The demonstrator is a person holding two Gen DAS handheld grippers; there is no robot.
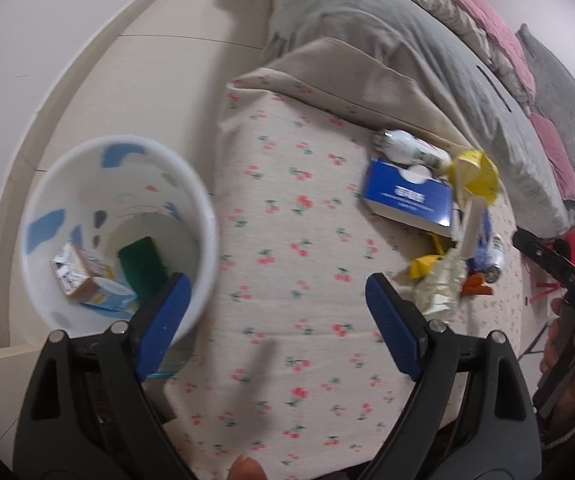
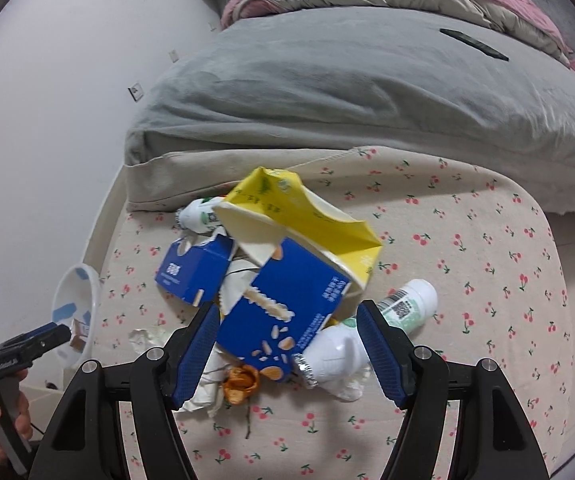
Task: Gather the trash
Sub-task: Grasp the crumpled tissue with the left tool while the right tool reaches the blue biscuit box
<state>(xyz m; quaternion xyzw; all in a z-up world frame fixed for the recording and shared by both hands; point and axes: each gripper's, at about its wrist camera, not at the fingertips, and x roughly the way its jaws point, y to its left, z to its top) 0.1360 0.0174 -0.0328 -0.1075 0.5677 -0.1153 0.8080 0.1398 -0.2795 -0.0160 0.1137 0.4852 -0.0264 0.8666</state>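
Both grippers are open and hold nothing: the left gripper (image 1: 275,312) is near the bin (image 1: 203,216), the right gripper (image 2: 287,340) is over the trash pile (image 2: 283,280). The pile lies on the bed (image 2: 487,280), and the bin already contains a carton (image 1: 75,276) and a sponge (image 1: 141,264).

The right claw (image 2: 289,344) hangs wide open over a trash pile on the cherry-print bed (image 2: 487,280). A blue carton (image 2: 287,312) lies between its fingers, a yellow carton (image 2: 307,216) just behind that, a white bottle (image 2: 407,304) beside it.
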